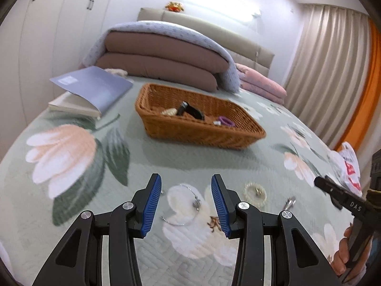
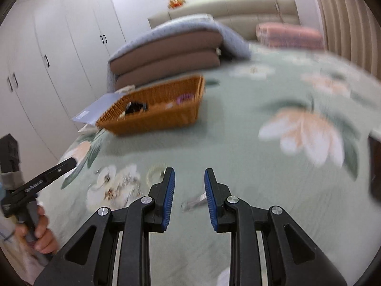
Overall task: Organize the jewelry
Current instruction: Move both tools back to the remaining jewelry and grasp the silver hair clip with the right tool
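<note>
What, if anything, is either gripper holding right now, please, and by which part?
Nothing is held: the left gripper and right gripper are both open above the green floral bedspread.

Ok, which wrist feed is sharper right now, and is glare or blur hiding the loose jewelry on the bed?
Left wrist view is sharper: the silver chain and pearl bracelet read clearly, with only mild smear at the edges. Right wrist view is motion-blurred: the wicker basket and bedspread streak, and the jewelry is barely legible. Ceiling lights blow out at the top in both, with no glare on the bed.
</note>
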`<state>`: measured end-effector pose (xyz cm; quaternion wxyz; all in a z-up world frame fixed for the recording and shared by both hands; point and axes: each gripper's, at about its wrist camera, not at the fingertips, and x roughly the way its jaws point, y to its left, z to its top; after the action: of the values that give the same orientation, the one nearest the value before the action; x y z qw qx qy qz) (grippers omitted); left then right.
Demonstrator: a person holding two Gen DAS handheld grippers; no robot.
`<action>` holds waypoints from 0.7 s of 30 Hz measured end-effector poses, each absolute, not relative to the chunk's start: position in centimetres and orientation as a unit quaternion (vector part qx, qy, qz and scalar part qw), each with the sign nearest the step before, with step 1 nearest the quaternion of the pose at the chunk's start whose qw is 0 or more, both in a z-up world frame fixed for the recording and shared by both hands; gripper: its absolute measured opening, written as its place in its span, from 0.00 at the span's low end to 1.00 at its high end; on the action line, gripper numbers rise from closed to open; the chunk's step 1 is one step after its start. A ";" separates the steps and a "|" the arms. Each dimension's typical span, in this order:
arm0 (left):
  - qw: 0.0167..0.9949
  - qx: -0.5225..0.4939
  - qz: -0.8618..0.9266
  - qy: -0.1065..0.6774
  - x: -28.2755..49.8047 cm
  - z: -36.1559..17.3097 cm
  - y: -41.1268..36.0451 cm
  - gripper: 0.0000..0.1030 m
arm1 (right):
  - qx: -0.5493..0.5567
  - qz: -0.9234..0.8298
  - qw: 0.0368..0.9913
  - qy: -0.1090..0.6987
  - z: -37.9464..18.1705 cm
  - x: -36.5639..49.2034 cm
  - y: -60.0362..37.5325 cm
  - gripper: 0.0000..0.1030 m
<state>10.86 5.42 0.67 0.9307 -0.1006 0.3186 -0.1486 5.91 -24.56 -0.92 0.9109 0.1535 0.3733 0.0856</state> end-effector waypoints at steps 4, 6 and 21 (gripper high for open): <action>0.922 -0.094 -0.165 0.336 11.3 -0.4 5.0 0.44 | 0.158 0.079 0.896 0.408 -3.6 5.9 -24.2 0.30; 0.916 -0.097 -0.174 0.347 11.6 -0.9 4.9 0.44 | 0.158 0.072 0.888 0.426 -4.5 6.3 -23.8 0.31; 0.898 -0.035 -0.182 0.399 12.6 -3.1 2.1 0.44 | 0.152 0.013 0.884 0.441 -4.8 10.2 -23.1 0.31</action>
<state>12.57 2.12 -3.07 0.8981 -0.0347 0.3990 -0.1819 10.17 -23.13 -4.79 0.8845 0.1515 0.4411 0.0129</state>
